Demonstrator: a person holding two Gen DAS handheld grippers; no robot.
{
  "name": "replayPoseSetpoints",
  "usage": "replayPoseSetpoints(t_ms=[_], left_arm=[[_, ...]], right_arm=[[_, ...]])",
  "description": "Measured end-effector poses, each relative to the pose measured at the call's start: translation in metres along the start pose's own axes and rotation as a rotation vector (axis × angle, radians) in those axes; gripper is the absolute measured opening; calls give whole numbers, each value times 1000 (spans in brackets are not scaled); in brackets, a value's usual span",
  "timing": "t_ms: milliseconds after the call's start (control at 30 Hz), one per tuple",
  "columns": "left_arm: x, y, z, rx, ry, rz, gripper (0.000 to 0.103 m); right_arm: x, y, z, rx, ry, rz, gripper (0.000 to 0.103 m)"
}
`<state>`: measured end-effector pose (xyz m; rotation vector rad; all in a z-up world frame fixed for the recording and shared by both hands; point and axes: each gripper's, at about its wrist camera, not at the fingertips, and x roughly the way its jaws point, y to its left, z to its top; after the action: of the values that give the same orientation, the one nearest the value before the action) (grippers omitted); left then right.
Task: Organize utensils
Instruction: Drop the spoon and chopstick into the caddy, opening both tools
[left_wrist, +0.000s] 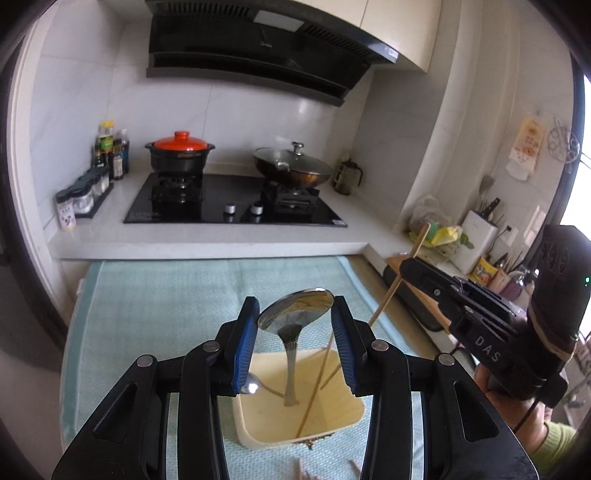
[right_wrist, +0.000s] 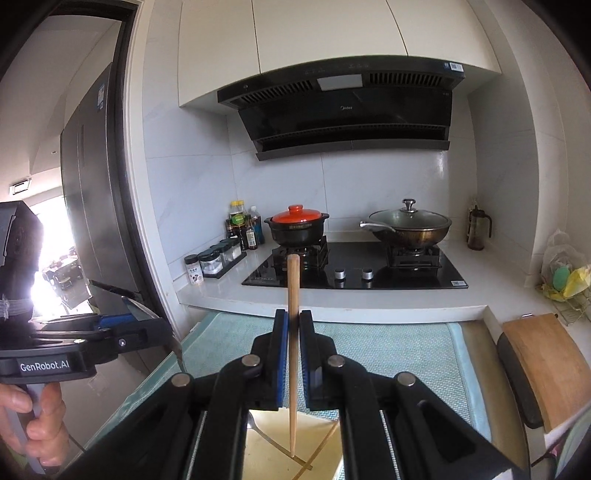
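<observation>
My left gripper (left_wrist: 295, 317) is shut on the bowl of a metal spoon (left_wrist: 295, 308), whose handle hangs down over a cream square container (left_wrist: 351, 406). In the container lie another spoon (left_wrist: 255, 387) and thin wooden chopsticks (left_wrist: 312, 398). My right gripper (right_wrist: 293, 321) is shut on a wooden chopstick (right_wrist: 293, 288) that stands nearly upright, its lower tip over the container (right_wrist: 269, 446). In the left wrist view the right gripper (left_wrist: 406, 266) is at the right, holding its chopstick (left_wrist: 386, 301) slanted. The left gripper (right_wrist: 125, 325) shows at the left edge of the right wrist view, in a hand.
A mint-green mat (left_wrist: 166, 295) covers the surface under the container. Behind it is a white counter with a black hob (left_wrist: 236, 206), a clay pot with an orange lid (left_wrist: 181, 153) and a lidded wok (left_wrist: 293, 166). A wooden cutting board (right_wrist: 546, 365) and a knife block (left_wrist: 476, 236) stand on the right.
</observation>
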<state>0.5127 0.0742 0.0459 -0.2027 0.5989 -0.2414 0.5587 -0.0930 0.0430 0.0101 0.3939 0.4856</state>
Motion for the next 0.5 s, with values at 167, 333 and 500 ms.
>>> replayPoseSetpoints(t_ms=[167,333,500], left_arm=[[43,12,-23,-25,70,21,40],[74,15,-47,-20,162,38,40],[92,16,-56,-23,218,82,41]], right_arm=[[37,-6,-31,-3,72,26,6],[69,-7,-64,2,227,35,6],[90,-5,-85,-5,318,9,7]])
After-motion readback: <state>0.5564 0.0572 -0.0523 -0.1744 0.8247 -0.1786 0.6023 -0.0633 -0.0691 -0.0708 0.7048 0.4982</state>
